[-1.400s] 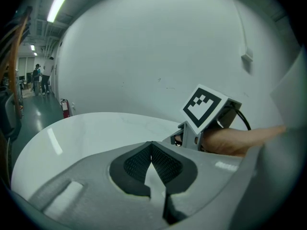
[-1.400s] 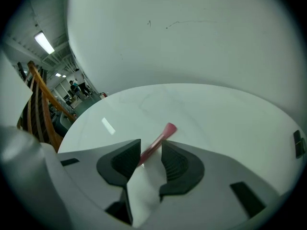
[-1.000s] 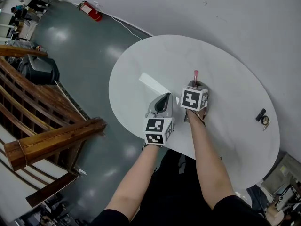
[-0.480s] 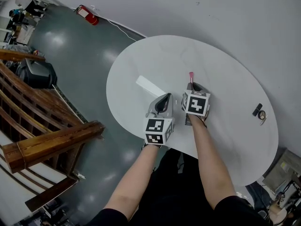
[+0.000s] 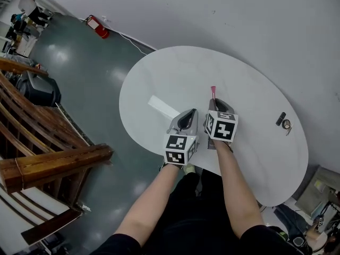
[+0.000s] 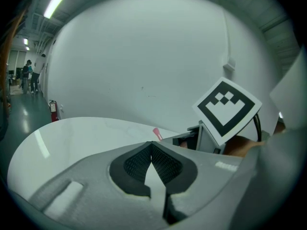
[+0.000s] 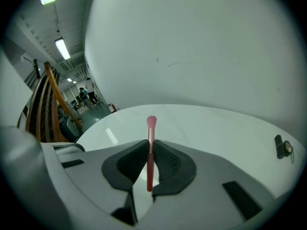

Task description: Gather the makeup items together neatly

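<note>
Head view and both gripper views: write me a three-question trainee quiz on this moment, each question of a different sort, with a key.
1. Pick one. What do the right tongs hold?
A. a comb
B. a pink makeup brush
C. nothing

2. True or false: the left tongs grip a lipstick.

3. Fill in the gap. In the head view, the small dark makeup items lie near the ____ edge of the white round table.

Key
1. B. The jaws have just been closing and the pads press on the brush handle, with the bristles pointing away from the person.
2. False. Its jaws are together with nothing between them.
3. right
</note>
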Motion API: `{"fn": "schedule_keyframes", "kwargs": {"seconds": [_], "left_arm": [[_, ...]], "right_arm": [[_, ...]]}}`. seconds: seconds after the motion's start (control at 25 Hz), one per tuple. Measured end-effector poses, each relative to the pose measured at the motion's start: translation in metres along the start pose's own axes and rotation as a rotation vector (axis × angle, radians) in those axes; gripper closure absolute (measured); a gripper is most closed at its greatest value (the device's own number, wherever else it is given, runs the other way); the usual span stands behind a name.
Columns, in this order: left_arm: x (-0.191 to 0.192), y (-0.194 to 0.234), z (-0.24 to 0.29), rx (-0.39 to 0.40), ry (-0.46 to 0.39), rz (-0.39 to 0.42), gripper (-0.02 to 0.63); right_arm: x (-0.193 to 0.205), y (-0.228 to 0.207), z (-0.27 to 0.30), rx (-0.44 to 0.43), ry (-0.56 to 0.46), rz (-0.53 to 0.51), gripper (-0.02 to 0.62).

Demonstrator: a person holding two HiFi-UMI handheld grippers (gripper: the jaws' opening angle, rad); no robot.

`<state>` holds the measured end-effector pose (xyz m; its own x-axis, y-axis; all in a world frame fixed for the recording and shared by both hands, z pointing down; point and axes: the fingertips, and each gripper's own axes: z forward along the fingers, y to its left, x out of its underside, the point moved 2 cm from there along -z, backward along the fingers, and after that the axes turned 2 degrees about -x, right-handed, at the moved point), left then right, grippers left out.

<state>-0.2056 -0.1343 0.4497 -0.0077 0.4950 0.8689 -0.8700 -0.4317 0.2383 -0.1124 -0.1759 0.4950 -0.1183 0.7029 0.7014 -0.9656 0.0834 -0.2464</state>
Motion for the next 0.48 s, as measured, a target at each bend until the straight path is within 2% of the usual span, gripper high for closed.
{"fn": "schedule_keyframes", "kwargs": {"seconds": [0.48], "left_arm": [[-0.018,-0.038,-0.046,0.093,-0.055,0.032,0.597]], "right_arm": [[-0.007,0.019,-0.079,-0.011,-0.126,0.035,0.543]]}}
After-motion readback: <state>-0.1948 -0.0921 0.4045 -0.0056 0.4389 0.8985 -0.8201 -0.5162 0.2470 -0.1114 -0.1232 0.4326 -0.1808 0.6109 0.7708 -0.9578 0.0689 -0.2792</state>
